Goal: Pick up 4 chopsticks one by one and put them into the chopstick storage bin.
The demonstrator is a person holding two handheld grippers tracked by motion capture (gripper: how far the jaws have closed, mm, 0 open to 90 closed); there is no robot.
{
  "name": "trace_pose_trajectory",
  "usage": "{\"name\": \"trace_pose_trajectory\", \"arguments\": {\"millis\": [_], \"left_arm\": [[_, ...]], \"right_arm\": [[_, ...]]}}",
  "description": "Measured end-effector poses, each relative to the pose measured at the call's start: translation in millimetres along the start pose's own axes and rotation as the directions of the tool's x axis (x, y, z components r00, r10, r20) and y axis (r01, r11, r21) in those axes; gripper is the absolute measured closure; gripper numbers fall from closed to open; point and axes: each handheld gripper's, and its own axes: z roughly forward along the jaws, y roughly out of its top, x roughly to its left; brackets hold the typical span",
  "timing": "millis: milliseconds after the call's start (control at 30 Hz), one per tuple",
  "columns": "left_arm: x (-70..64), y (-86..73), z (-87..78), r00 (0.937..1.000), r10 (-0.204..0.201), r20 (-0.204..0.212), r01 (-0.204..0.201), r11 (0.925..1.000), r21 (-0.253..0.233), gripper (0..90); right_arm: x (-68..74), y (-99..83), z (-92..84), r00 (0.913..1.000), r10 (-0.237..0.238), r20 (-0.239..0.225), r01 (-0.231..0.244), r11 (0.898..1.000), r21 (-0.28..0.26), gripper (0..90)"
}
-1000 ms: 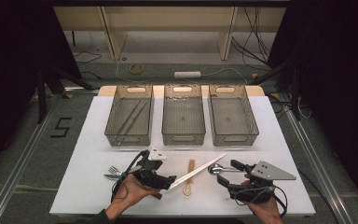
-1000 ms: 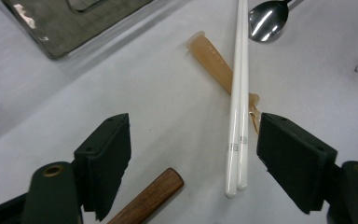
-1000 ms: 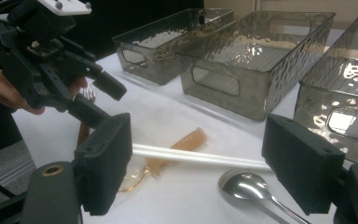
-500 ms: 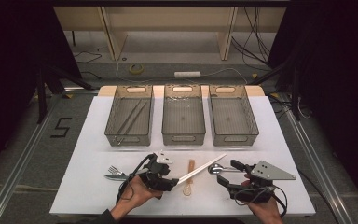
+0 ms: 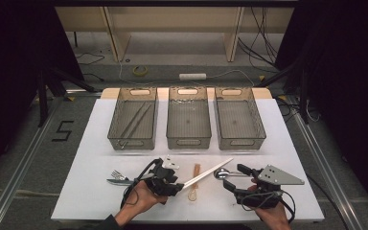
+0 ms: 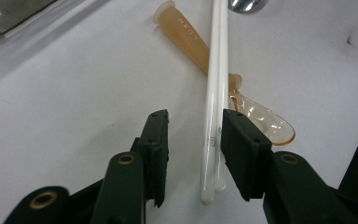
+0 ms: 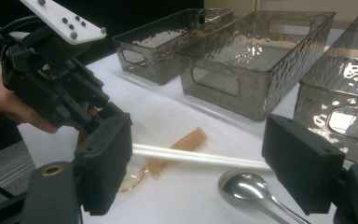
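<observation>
Left gripper [image 6: 191,140] jaws have just been closing around the white chopsticks [image 6: 216,93], pads not yet pressing; chopsticks lie across the amber spoon [image 6: 261,121], pointing 2 o'clock. Right gripper [image 7: 196,163] idle, wide open.

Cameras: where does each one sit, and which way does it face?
High view: above the person's side, facing forward and down on the table and three bins; both hands with tools show.
Left gripper view: on the left tool, looking down at the chopsticks between its jaws.
Right gripper view: on the right tool, looking level toward the bins.
All three share the chopsticks and amber spoon.
</observation>
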Motion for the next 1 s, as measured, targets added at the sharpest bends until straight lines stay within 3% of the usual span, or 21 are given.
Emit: {"name": "trace_pose_trajectory", "arguments": {"millis": [1000], "left_arm": [[-1.8, 0.8, 2.4, 1.0, 0.002, 0.002, -0.002, 0.9997, 0.025, 69.3]], "right_arm": [[-0.1, 0.1, -0.4, 1.0, 0.0, 0.001, 0.0, 1.0, -0.001, 25.3]]}}
